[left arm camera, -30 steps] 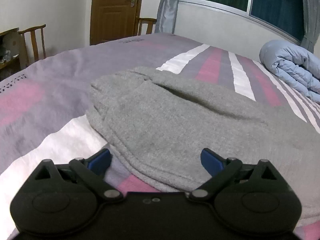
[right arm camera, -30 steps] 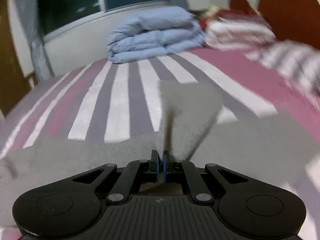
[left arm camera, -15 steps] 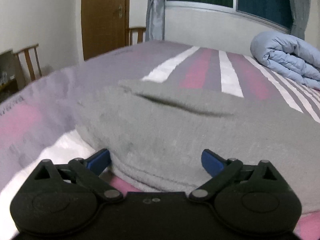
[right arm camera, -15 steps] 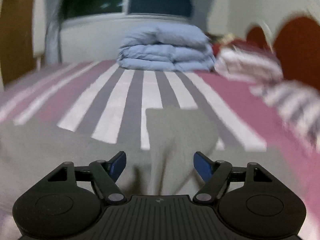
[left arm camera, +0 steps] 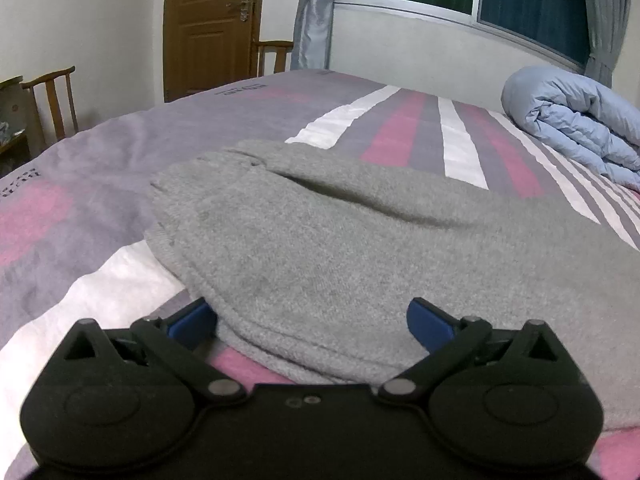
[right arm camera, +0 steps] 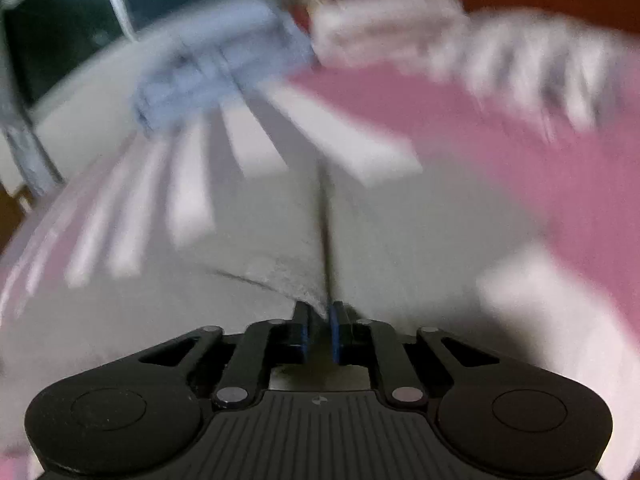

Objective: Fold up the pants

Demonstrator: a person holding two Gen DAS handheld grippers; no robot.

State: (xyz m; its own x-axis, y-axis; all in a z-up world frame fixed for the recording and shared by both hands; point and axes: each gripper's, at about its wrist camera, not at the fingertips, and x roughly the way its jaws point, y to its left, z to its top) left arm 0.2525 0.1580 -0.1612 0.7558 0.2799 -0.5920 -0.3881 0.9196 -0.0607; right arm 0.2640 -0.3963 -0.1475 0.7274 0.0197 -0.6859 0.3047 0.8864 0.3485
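Note:
Grey pants (left arm camera: pixel 340 248) lie folded across the striped bed (left arm camera: pixel 80 184). In the left wrist view, their near hem runs between the blue pads (left arm camera: pixel 192 322) of my left gripper (left arm camera: pixel 310 320). That gripper's jaws are opening wide and the pads do not press the cloth. The right wrist view is blurred by motion. There my right gripper (right arm camera: pixel 320 316) is closing, its jaws almost together, with a raised fold of the grey pants (right arm camera: pixel 400 232) pinched between them.
A rolled blue duvet (left arm camera: pixel 572 124) lies at the far side of the bed below the window, also in the right wrist view as a blue duvet (right arm camera: pixel 216 64). Striped pillows (right arm camera: pixel 500 52) lie by the headboard. Wooden chairs (left arm camera: pixel 52 96) and a door (left arm camera: pixel 212 28) stand beyond the bed.
My right gripper opened wide, swung sideways over the pants, then closed on a fold of the cloth. The left gripper stayed over the hem, its view shifting only slightly.

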